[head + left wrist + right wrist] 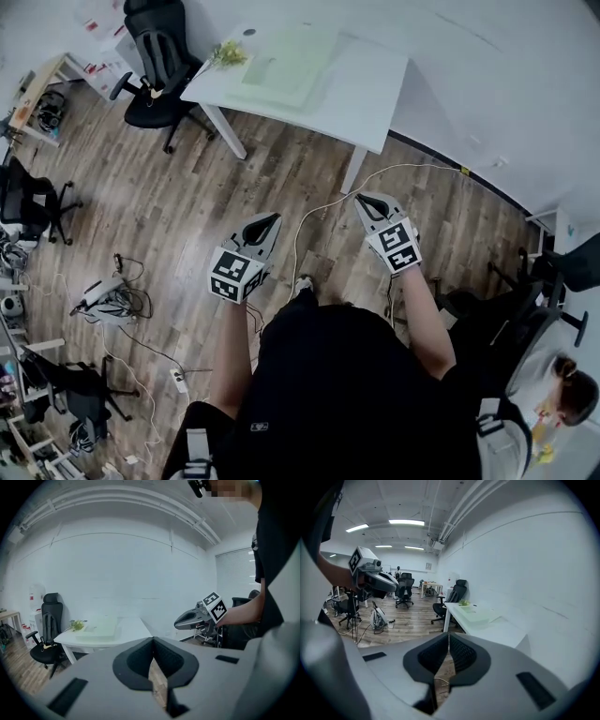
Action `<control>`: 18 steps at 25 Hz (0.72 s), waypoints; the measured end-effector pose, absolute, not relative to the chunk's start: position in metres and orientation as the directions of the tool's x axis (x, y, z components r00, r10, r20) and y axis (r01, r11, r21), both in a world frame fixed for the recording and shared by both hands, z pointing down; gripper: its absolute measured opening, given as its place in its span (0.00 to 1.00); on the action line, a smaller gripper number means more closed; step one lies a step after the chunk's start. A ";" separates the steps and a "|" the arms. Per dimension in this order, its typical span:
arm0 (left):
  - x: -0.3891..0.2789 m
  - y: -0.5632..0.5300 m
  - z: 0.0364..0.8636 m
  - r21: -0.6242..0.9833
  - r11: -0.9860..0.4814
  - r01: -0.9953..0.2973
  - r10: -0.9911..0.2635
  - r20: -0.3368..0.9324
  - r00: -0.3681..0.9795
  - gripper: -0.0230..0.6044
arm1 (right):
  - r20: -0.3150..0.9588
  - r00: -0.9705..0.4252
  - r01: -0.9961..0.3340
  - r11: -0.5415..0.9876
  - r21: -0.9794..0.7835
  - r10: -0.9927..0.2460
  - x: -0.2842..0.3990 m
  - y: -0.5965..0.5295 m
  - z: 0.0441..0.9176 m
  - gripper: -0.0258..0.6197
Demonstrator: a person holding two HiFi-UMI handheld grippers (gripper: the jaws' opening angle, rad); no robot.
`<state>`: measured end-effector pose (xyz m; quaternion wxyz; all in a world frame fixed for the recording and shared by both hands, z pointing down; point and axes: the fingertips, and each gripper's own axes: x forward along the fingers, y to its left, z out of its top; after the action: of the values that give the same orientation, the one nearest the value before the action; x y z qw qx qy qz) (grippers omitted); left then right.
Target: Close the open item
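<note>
Person stands w/ both arms out over the wood floor (pixel 187 187); left tongs (pixel 273 217) closed, tips meeting, nothing btwn them; right tongs (pixel 362 199) likewise closed & empty, level w/ the left, apart from it; a pale cable (pixel 319 211) runs on the floor under them. White worktop (pixel 375 94) lies ahead, well apart from both; on it a pale green item (pixel 281 70), flat, w/ a small plant (pixel 228 54) at its far-left corner; can't tell if it's open. Black chair (pixel 159 66) stands at the worktop's left end.
</note>
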<state>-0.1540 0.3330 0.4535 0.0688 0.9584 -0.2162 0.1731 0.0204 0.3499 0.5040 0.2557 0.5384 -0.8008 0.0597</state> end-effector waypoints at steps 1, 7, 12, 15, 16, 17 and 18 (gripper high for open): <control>-0.155 0.326 0.454 0.059 -0.902 -0.427 -0.380 0.361 0.852 0.04 | 0.470 -0.276 -0.900 0.397 0.178 -0.838 0.021 0.345 0.504 0.05; -0.158 0.292 0.455 0.060 -0.929 -0.365 -0.321 0.357 0.877 0.04 | 0.464 -0.212 -0.932 0.320 0.169 -0.860 0.019 0.323 0.507 0.05; -0.159 0.269 0.456 0.067 -0.939 -0.338 -0.293 0.356 0.887 0.04 | 0.482 -0.185 -0.939 0.299 0.170 -0.857 0.018 0.310 0.518 0.05; -0.161 0.257 0.459 0.073 -0.935 -0.347 -0.300 0.357 0.885 0.04 | 0.512 -0.183 -0.936 0.308 0.170 -0.839 0.021 0.306 0.532 0.05; -0.160 0.252 0.459 0.075 -0.933 -0.352 -0.304 0.358 0.883 0.04 | 0.511 -0.185 -0.937 0.307 0.166 -0.840 0.023 0.301 0.534 0.05; -0.159 0.246 0.459 0.076 -0.931 -0.357 -0.309 0.359 0.881 0.04 | 0.508 -0.187 -0.938 0.306 0.162 -0.841 0.026 0.296 0.535 0.05; -0.157 0.241 0.459 0.078 -0.929 -0.363 -0.313 0.360 0.879 0.04 | 0.506 -0.189 -0.939 0.306 0.157 -0.841 0.030 0.290 0.535 0.05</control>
<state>-0.1570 0.2412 0.4591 0.0718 0.9665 -0.1749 0.1733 0.0296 0.2904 0.5346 0.2592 0.5817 -0.7652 0.0943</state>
